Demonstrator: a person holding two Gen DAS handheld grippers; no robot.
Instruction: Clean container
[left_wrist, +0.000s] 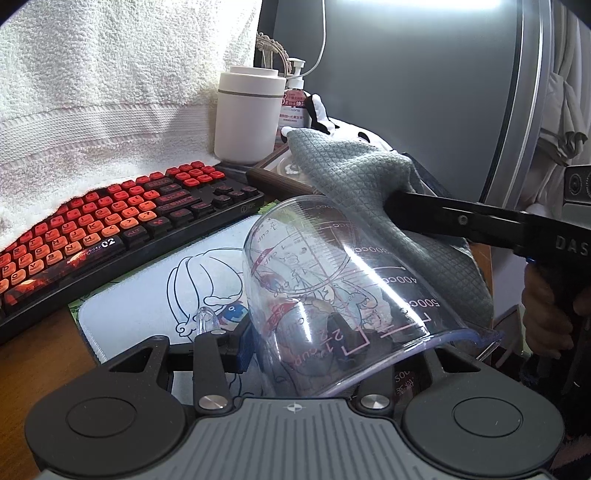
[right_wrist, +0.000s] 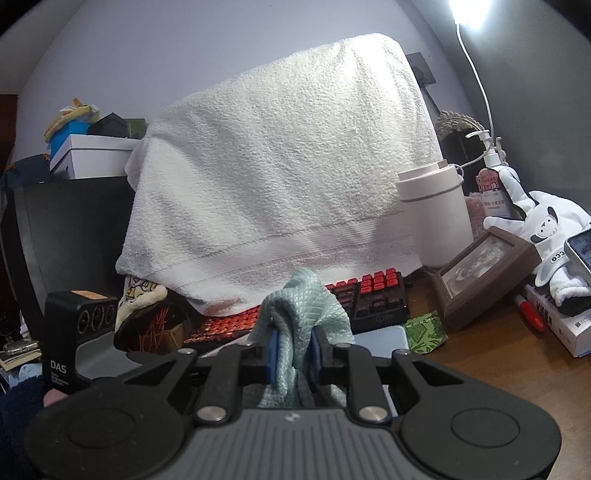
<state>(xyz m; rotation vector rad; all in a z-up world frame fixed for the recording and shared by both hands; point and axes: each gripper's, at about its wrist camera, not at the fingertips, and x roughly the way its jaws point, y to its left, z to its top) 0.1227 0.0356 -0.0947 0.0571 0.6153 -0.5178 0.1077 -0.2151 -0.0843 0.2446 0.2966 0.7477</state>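
A clear plastic measuring cup (left_wrist: 332, 288) with pink markings is held upside down and tilted in my left gripper (left_wrist: 291, 343), whose jaws are shut on its wall near the rim. My right gripper (left_wrist: 399, 203) comes in from the right in the left wrist view, shut on a grey-green cleaning cloth (left_wrist: 369, 177) that drapes against the cup's far side. In the right wrist view the cloth (right_wrist: 299, 314) is bunched between the blue pads of my right gripper (right_wrist: 293, 350). The cup is not seen in the right wrist view.
A red and black keyboard (left_wrist: 103, 229) and a white mouse mat (left_wrist: 147, 295) lie on the wooden desk. A white towel (right_wrist: 277, 177) covers a monitor. A white canister (left_wrist: 247, 114), pump bottle (left_wrist: 293, 99), wooden photo frame (right_wrist: 480, 280) and plush toy (right_wrist: 546, 229) stand right.
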